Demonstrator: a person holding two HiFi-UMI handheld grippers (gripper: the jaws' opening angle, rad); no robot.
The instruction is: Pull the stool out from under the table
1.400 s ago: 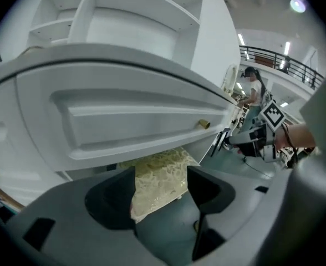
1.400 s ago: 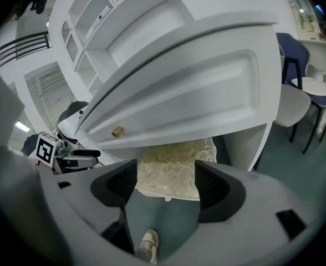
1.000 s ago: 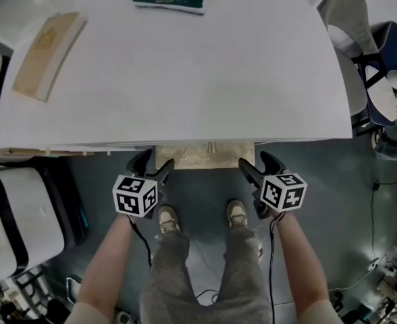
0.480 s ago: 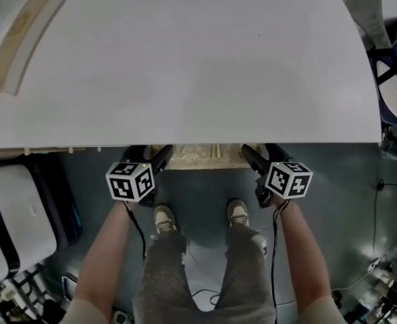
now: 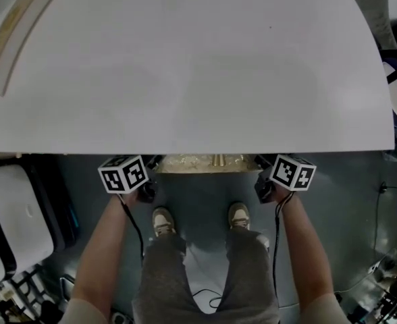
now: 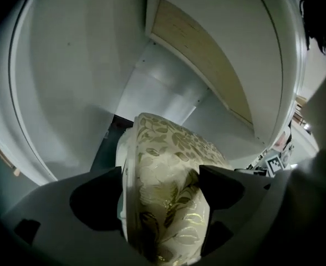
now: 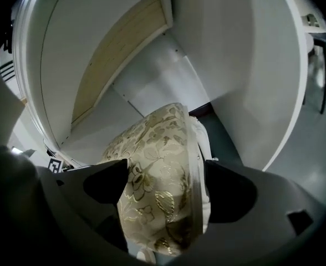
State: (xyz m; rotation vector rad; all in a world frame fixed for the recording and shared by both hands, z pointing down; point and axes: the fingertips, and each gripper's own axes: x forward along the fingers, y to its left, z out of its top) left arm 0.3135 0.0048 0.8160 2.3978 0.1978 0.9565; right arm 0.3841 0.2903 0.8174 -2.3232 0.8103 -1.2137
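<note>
Your left tongs (image 6: 160,188) and right tongs (image 7: 164,186) have just been opening. Each sits wide astride the floral-cushioned stool (image 5: 200,160), not clamped. It's tucked under the white worktop (image 5: 185,66).

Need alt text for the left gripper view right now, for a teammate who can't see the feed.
The left claw straddles the edge of the stool's cream, gold-leaf-patterned seat cushion, its jaws wide apart and just opened further, not yet clamped. Above it spreads the white underside of the table.
</note>
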